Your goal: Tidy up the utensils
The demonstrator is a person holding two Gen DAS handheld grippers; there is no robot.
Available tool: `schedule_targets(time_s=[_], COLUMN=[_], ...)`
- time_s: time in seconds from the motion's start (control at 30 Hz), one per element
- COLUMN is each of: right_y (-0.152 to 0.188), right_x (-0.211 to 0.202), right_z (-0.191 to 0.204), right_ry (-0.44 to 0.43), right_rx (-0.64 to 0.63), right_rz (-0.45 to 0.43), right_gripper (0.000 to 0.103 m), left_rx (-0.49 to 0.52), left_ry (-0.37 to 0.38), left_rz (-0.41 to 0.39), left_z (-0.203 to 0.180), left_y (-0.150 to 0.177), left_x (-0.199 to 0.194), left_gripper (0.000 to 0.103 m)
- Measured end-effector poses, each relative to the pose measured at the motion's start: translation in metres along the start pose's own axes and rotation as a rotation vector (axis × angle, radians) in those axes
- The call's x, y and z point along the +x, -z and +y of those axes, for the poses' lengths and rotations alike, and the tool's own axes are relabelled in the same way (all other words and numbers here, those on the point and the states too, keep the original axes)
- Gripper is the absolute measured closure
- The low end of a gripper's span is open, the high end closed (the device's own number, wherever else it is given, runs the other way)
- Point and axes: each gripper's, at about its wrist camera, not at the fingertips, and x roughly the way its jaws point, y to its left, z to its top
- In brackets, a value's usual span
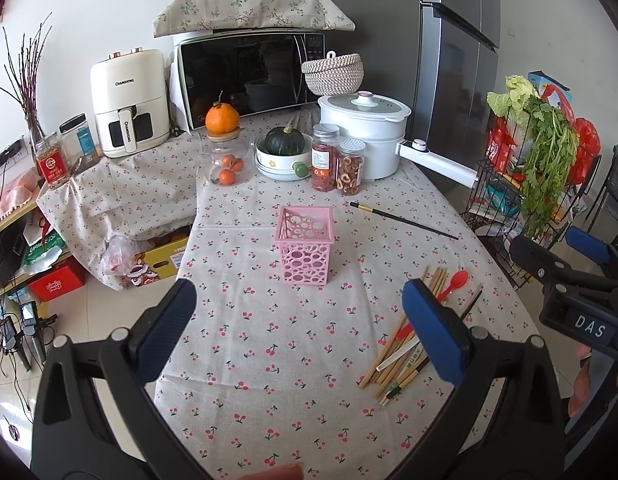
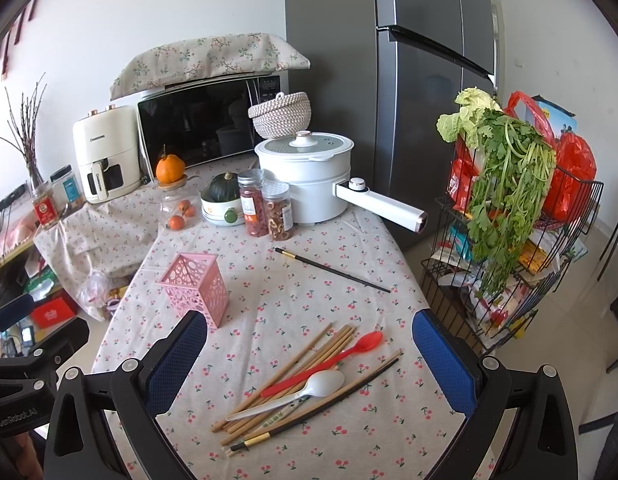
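A pink perforated utensil holder (image 1: 305,246) stands upright and empty on the cherry-print tablecloth; it also shows in the right wrist view (image 2: 197,288). A pile of wooden chopsticks (image 2: 293,380) with a red spoon (image 2: 337,356) and a white spoon (image 2: 301,394) lies near the table's front right; the pile also shows in the left wrist view (image 1: 413,332). A single black chopstick (image 2: 333,270) lies apart, farther back. My left gripper (image 1: 297,312) is open and empty, in front of the holder. My right gripper (image 2: 309,356) is open and empty, above the pile.
At the back stand two spice jars (image 2: 265,208), a white electric pot (image 2: 309,172) with its long handle jutting right, a bowl with a dark squash (image 2: 223,200), a glass jar of oranges (image 2: 177,204), a microwave and an air fryer. A wire rack with greens (image 2: 509,216) stands right of the table.
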Motion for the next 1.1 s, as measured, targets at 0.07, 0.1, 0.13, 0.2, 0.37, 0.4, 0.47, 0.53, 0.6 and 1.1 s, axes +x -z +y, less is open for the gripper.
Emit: schedule_targets(time_s=[0.07, 0.1, 0.13, 0.2, 0.37, 0.4, 0.47, 0.53, 0.6, 1.1], right_y=[0.0001, -0.0001, -0.0001, -0.0002, -0.0007, 0.0004, 0.0001, 0.0004, 0.0017, 0.0038], right_x=[0.0001, 0.0002, 0.0002, 0.0003, 0.0005, 0.0002, 0.0005, 0.0004, 0.0003, 0.0005], right_z=[-0.0001, -0.0001, -0.0002, -0.0001, -0.0005, -0.0002, -0.0005, -0.0006, 0.0001, 0.0013], right_ry=[0.0, 0.0, 0.0, 0.0, -0.001, -0.001, -0.001, 0.0, 0.0, -0.004], right_rx=[0.0, 0.001, 0.001, 0.001, 0.001, 0.0, 0.001, 0.001, 0.001, 0.003], right_rz=[0.0, 0.001, 0.001, 0.0, 0.002, 0.002, 0.002, 0.003, 0.006, 0.011], right_gripper=[0.0, 0.0, 0.0, 0.0, 0.0, 0.0, 0.0, 0.0, 0.0, 0.0], left_rx=[0.001, 0.0, 0.0, 0.001, 0.0, 0.0, -0.001, 0.0, 0.0, 0.005], left_ry=[-0.001, -0.001, -0.001, -0.001, -0.001, -0.001, -0.001, 0.0, 0.0, -0.003], left_rz=[-0.001, -0.001, -0.001, -0.001, 0.0, 0.0, -0.001, -0.002, -0.004, 0.003], left_z=[-0.0006, -0.0007, -0.0004, -0.0004, -0.0006, -0.0008, -0.0008, -0.0015, -0.0023, -0.0009], left_y=[0.0004, 0.0003, 0.0003, 0.0002, 0.0001, 0.0, 0.0004, 0.0008, 0.0016, 0.0021], left_x=[-0.0005, -0.0006, -0.0002, -0.0002, -0.0001, -0.0002, -0.0002, -0.0009, -0.002, -0.0014], left_gripper=[0.001, 0.001, 0.001, 0.001, 0.001, 0.001, 0.001, 0.001, 0.001, 0.001])
